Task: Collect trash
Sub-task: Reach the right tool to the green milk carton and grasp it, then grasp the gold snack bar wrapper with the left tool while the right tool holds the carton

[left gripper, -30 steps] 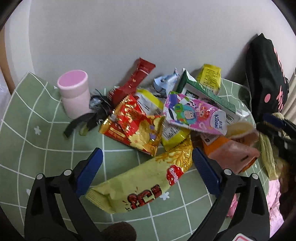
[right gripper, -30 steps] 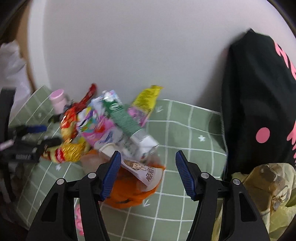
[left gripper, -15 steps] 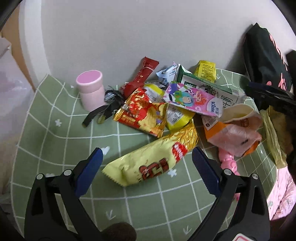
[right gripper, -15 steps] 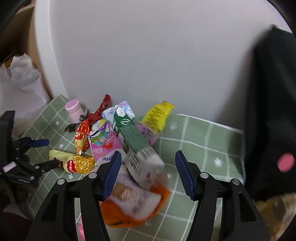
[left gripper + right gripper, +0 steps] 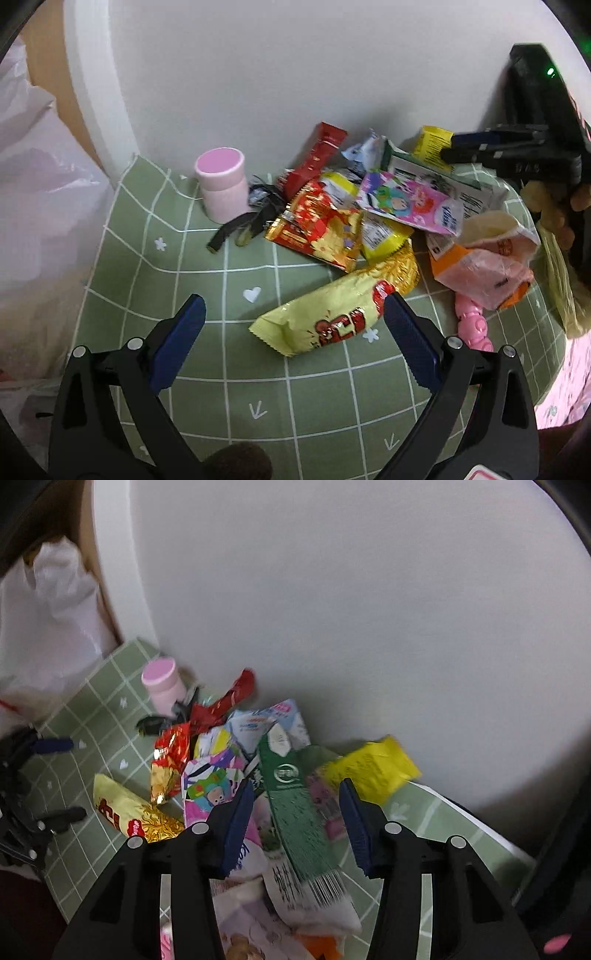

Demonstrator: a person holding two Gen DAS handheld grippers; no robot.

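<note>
Pile of trash on the green checked tablecloth of the table, heaped against the white wall. Nearest the left gripper lies a long yellow snack wrapper, its near end between the two blue pads; the jaws stand wide apart and hold nothing, and contact with the wrapper cannot be judged. Behind it: a red and gold wrapper, a pink tissue pack, a torn orange and pink bag and a red bar wrapper leaning on the wall. A pink cup stands upright just left of the pile.

The right gripper hovers over the far side of the heap, jaws spread and empty, a green carton lying between them; a yellow packet lies just beyond the right pad. The carton's near end is blurred, its print unreadable. A black item beside the cup is too tangled to identify. A white plastic bag is cut off at the left edge, and a pink toy is partly hidden under the orange bag.
</note>
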